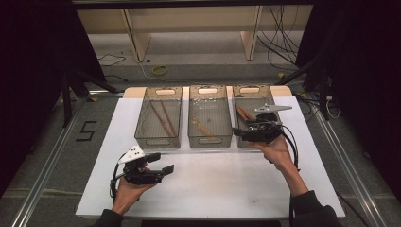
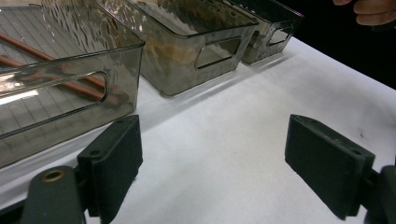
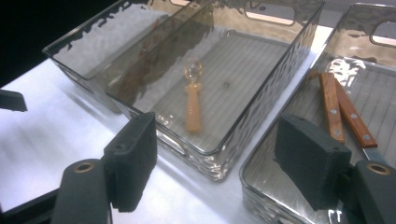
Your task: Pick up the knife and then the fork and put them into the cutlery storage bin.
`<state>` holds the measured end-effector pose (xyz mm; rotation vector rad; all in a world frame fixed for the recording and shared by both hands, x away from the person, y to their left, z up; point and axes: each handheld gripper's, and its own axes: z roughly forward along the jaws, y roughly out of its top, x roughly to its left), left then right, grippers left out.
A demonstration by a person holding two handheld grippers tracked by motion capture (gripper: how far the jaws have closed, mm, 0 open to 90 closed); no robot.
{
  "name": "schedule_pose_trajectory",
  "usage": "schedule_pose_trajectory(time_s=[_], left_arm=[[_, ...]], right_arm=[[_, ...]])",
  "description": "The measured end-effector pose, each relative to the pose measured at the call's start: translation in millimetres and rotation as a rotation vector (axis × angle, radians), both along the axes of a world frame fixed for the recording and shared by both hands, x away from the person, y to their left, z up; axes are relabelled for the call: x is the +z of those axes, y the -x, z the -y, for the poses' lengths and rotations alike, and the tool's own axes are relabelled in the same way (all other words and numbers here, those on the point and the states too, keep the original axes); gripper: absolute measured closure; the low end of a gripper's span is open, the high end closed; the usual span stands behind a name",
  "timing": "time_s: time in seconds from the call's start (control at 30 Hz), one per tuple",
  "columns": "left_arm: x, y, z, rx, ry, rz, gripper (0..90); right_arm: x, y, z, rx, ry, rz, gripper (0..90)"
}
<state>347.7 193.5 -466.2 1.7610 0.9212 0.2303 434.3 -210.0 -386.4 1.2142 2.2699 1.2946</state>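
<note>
Three smoky clear bins stand in a row on the white table top [image 1: 213, 184]. The left bin [image 1: 158, 138] holds two brown chopsticks [image 1: 163, 117]. In the middle bin [image 3: 261, 112] lies a small utensil with a wooden handle [image 3: 192, 105]. Two wooden-handled knives [image 3: 343, 109] lie in the right bin [image 3: 259, 191]. My right gripper [image 3: 215, 144] hovers open over the near left corner of the right bin, with nothing between its pads. My left gripper [image 1: 161, 163] is open and empty, low over the table in front of the left bin [image 2: 70, 60].
Past the table's far edge is floor with loose cables [image 1: 279, 47] and wooden shelf legs [image 1: 137, 40]. A "5" marker [image 1: 86, 130] is on the floor to the left. Metal rails [image 1: 42, 170] run along both sides. Bare table lies between the two hands.
</note>
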Motion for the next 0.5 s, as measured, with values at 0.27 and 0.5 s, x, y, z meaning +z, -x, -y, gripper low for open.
schedule_pose_trajectory(time_s=[0.27,0.5], left_arm=[[-0.3,0.0,0.6,-0.004,0.002,-0.006,18.3],[-0.3,0.4,1.7,-0.013,-0.005,-0.004,18.3]], right_arm=[[-8.0,11.4,-2.1,0.01,-0.024,0.014,30.4],[-15.3,22.6,-7.3,0.043,-0.043,0.05,29.7]])
